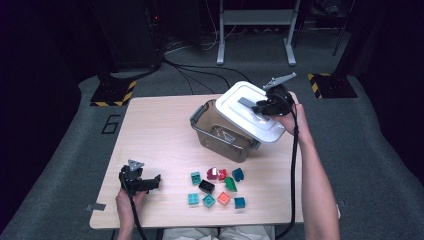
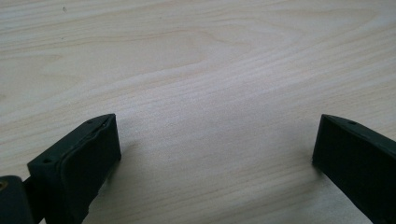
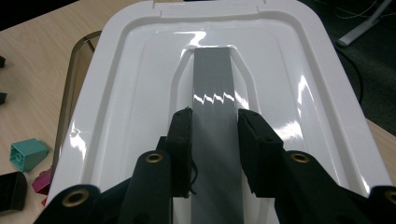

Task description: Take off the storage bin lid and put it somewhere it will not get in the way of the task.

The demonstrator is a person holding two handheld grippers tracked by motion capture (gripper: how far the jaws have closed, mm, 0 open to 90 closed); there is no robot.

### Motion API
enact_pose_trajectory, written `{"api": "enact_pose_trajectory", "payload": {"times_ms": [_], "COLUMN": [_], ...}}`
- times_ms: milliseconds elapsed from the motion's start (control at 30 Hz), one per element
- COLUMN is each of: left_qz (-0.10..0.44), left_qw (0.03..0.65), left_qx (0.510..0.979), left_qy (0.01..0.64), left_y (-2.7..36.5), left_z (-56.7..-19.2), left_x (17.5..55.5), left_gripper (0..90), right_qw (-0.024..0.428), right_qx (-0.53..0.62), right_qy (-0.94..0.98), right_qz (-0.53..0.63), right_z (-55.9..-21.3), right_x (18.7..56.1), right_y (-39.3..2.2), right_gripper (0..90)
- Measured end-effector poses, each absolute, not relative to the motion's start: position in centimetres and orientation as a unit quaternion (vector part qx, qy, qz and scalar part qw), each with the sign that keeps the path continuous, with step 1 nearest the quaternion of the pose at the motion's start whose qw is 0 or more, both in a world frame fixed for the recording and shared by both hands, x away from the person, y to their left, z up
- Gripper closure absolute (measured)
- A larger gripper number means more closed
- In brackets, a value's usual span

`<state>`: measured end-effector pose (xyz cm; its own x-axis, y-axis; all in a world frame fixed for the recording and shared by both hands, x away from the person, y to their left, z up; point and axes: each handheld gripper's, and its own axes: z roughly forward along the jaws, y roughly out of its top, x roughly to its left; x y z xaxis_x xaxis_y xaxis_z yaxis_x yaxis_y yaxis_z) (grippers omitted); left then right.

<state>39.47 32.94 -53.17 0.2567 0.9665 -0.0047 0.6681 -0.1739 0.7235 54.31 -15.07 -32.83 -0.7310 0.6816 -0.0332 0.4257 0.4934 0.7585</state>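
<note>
Wooden table (image 1: pixel 160 130) | right tool (image 3: pixel 214 135) clamps tilted lid (image 3: pixel 140 93) handle (image 3: pixel 214 74) lengthwise

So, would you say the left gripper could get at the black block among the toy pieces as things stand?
Probably yes. The left gripper rests open on the table, with bare wood between it and the black block. The right gripper holds the white lid farther back, out of the way.

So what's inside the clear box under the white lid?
The box looks empty where its see-through wall shows. The lid, gripped by the right claw, hides the rest.
</note>
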Motion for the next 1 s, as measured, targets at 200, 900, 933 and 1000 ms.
{"api": "enact_pose_trajectory", "payload": {"times_ms": [200, 900, 933, 1000], "left_qz": [0.238, 0.238, 0.238, 0.238], "left_qw": [0.313, 0.313, 0.313, 0.313], "left_qx": [0.728, 0.728, 0.728, 0.728], "left_qy": [0.561, 0.561, 0.561, 0.561], "left_y": [32.9, 32.9, 32.9, 32.9], "left_z": [-53.2, -53.2, -53.2, -53.2], "left_x": [39.5, 39.5, 39.5, 39.5], "left_gripper": [0.8, 0.8, 0.8, 0.8], "right_qw": [0.171, 0.196, 0.198, 0.2], "right_qx": [0.349, 0.427, 0.428, 0.439], "right_qy": [0.839, 0.801, 0.8, 0.795], "right_qz": [0.381, 0.371, 0.37, 0.367], "right_z": [-33.1, -34.0, -34.0, -34.2], "right_x": [54.0, 53.3, 53.2, 53.2], "right_y": [-16.5, -21.1, -21.3, -21.6], "right_gripper": [66.8, 66.8, 66.8, 66.8]}}
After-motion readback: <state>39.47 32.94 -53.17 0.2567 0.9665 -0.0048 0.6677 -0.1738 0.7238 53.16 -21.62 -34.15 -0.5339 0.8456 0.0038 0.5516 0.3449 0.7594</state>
